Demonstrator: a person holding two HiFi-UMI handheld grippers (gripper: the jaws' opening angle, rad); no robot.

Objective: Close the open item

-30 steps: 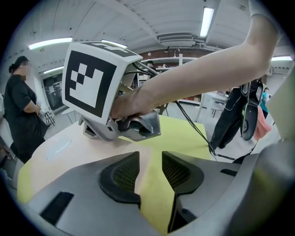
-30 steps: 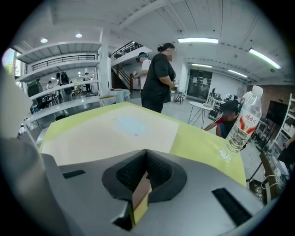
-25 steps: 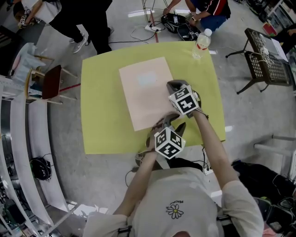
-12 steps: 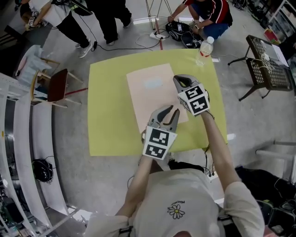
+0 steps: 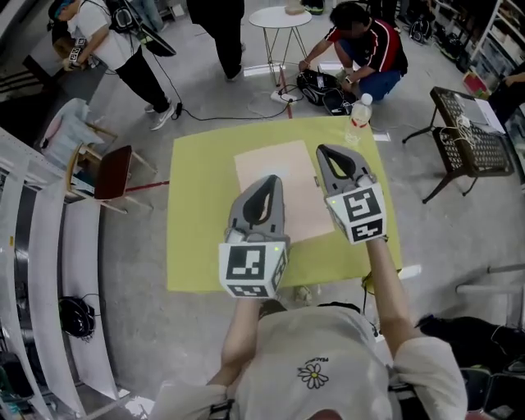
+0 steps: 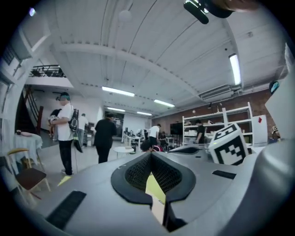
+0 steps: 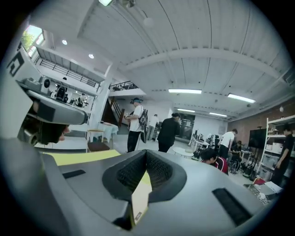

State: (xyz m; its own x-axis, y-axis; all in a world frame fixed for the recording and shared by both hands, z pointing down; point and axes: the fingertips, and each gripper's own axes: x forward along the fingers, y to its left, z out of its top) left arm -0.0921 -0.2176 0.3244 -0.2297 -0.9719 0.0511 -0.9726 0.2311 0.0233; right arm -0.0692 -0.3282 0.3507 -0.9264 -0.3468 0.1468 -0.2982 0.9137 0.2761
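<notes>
Folder point(image 5: 299, 197) on table point(image 5: 197, 213), bottle point(image 5: 358, 115) beyond

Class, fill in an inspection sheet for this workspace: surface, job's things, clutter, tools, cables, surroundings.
Surface: yellow-green table, flat, mostly bare.
Job's things: pale pink folder lies flat mid-table and looks closed.
Clutter: water bottle stands upright at the far right corner.
Tools: left tool is held above the table, jaws just closed, nothing between them; right tool is held beside it, jaws together, empty.
Cables: black cable crosses the floor beyond the table.
Surroundings: red-seated chair to the left, mesh bench to the right, round white table and crouching person beyond.
</notes>
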